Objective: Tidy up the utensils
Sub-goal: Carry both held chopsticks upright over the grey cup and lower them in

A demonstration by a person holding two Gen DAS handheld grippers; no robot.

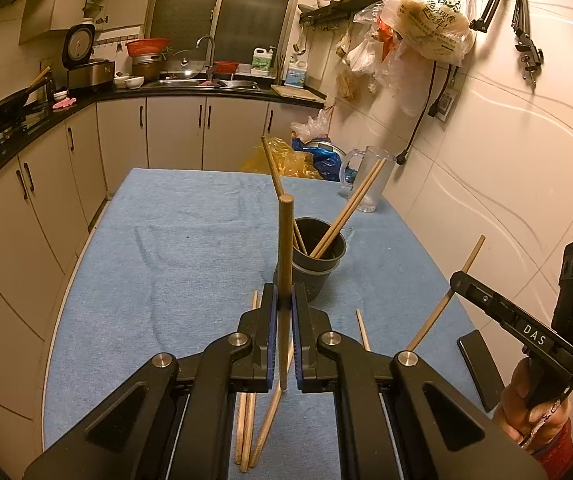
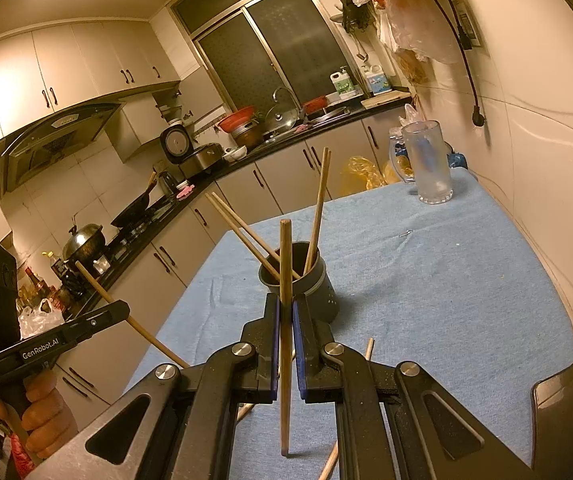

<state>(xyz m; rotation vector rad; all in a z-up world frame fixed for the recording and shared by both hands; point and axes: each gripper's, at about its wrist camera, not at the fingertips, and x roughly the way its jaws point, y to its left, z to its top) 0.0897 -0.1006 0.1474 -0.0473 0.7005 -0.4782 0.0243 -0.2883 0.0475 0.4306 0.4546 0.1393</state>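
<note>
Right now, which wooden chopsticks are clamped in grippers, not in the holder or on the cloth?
Two: one upright in the left gripper, one in the right gripper. Others stand in the dark round holder or lie on the blue cloth.

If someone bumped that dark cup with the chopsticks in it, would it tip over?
Possibly. The cup is tall and narrow, and its chopsticks lean far out over the rim, so it looks top-heavy. The blue cloth beneath probably grips, so a push would likelier tip it than slide it.

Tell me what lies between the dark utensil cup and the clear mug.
Only bare blue tablecloth between the dark cup and the clear mug, seen in the right wrist view.
</note>
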